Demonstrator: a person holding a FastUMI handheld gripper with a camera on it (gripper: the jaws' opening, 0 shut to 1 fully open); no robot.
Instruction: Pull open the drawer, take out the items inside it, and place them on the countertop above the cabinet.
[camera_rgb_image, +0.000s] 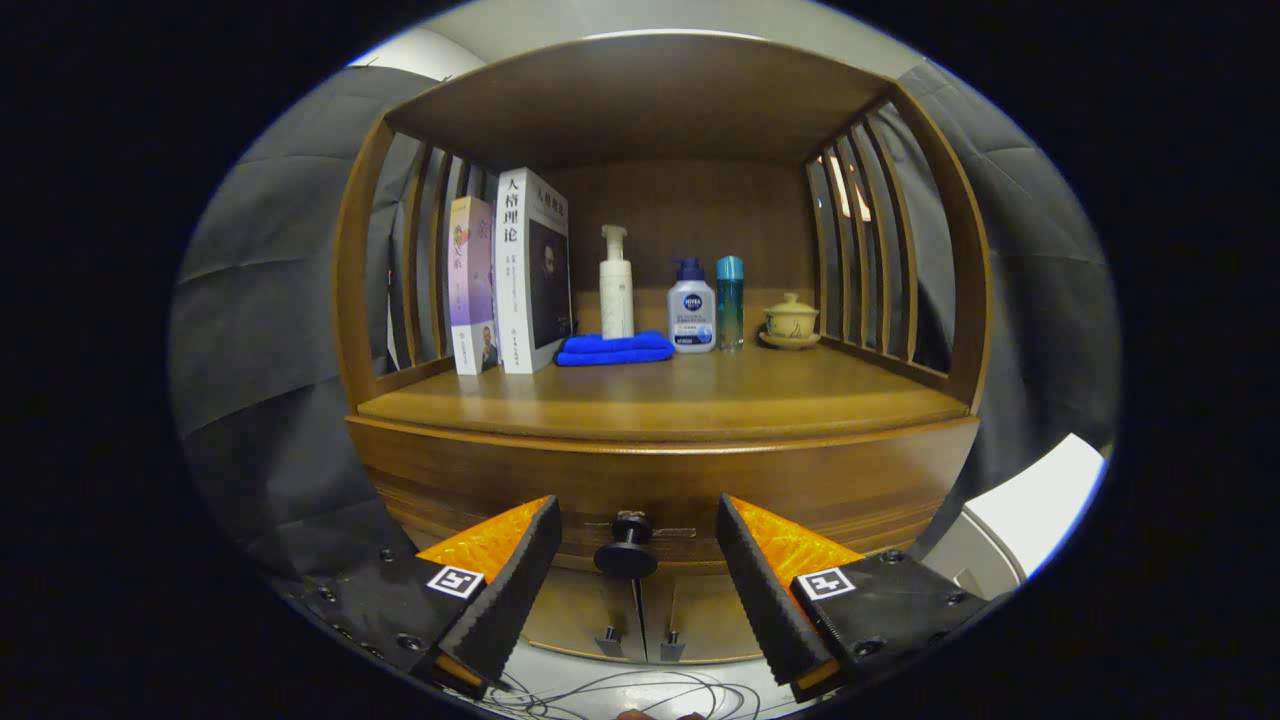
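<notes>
Hand-held gripper (635, 560) spread wide, holding nothing. Drawer knob (626, 548) sits between the fingers, roughly centred in the gap, touching neither. It looks slightly ahead of the tips, though the fisheye makes depth hard to judge.

Drawer (660, 490) shut; front panel directly ahead, just beyond the fingertips. Contents hidden, so number and kind of items unknown.

Counter (660, 400) lies above and beyond the drawer front. At its back: two upright books (510, 280), folded blue towel (614, 349), white pump bottle (616, 285), a blue-capped bottle (691, 312), a teal bottle (730, 300), lidded cup on a saucer (790, 322). The front half is bare wood.

Risks, as judged:
- Knob is small, with a narrow stem. Closing on the rounded cap rather than behind it could let the fingers slip off under pull.
- Closing too early, before the fingers pass the cap, would mean pinching air or only the cap's edge.
- An off-axis pull could bind the drawer or twist the knob out of the grip.
- A hard yank could bring the drawer out too far.
- Later placements should stay on the bare front; reaching deep risks toppling the bottles or books.
- Loose cables (620, 690) lie on the floor below the fingers; possible snag.
</notes>
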